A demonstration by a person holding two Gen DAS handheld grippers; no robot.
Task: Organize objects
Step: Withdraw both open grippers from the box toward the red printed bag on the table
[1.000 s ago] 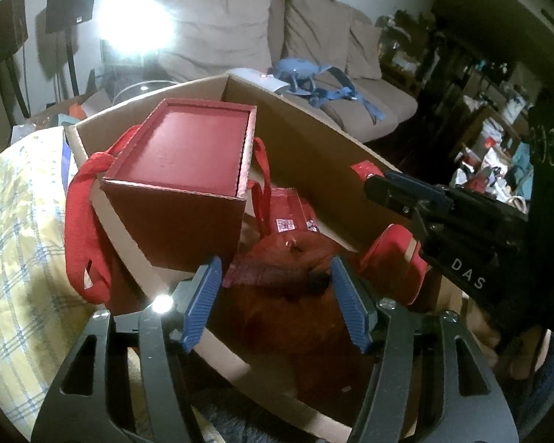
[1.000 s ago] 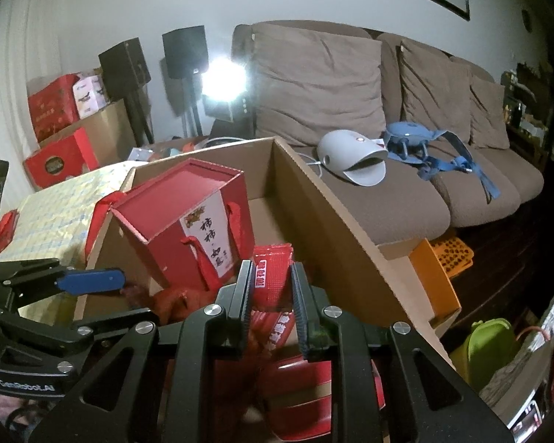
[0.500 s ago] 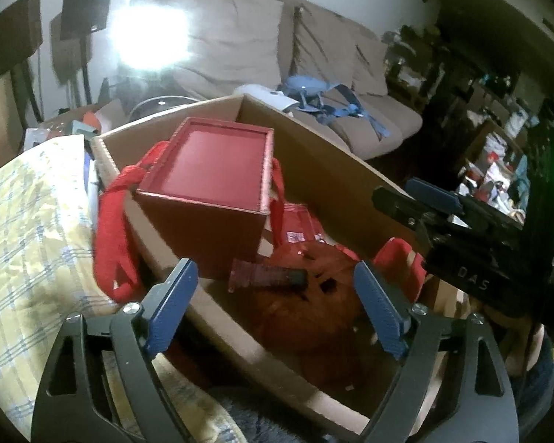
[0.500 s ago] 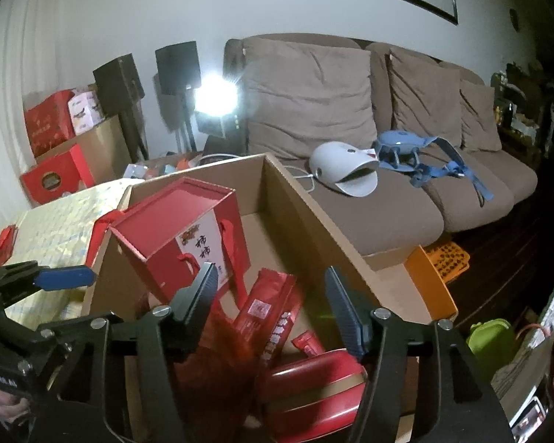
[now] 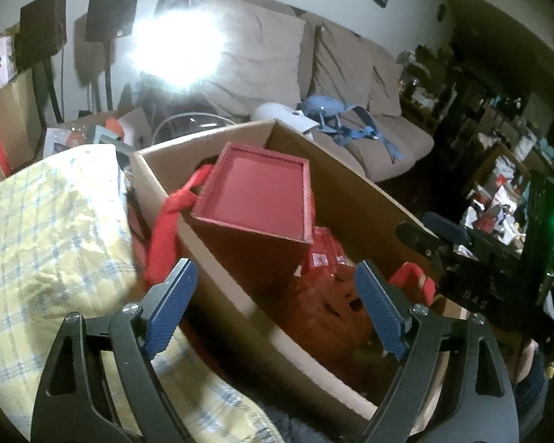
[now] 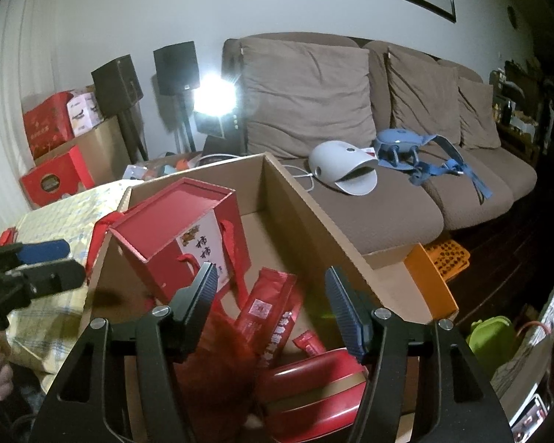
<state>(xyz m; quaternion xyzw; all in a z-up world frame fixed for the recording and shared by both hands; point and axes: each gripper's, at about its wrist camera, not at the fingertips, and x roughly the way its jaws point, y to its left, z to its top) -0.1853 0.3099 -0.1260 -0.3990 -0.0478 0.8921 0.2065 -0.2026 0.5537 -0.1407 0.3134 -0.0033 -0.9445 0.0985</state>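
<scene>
Packing the cardboard box [image 6: 306, 221] looks like the step in hand: you seem to be between placements, with nothing in either grip. The red gift box [image 6: 173, 232] stands tilted at the box's far left, its red ribbon handle [image 5: 166, 221] draped over the near wall. Beside it lie the red packets [image 6: 273, 306], a fuzzy red bundle [image 5: 325, 306] and a red tin [image 6: 314, 380] at the near end.

Your left tongs [image 5: 273, 313] stand wide, straddling the box's near wall with only air between the blue pads [image 5: 380, 313]. Your right tongs [image 6: 271, 306] are moderately open above the packets, and I cannot see the pads pressing anything.

For the next move, I would judge you need a fresh item from outside the box, or to straighten the leaning gift box. The yellow checked cloth [image 5: 48, 229] on the left offers nothing loose that I can make out.
</scene>
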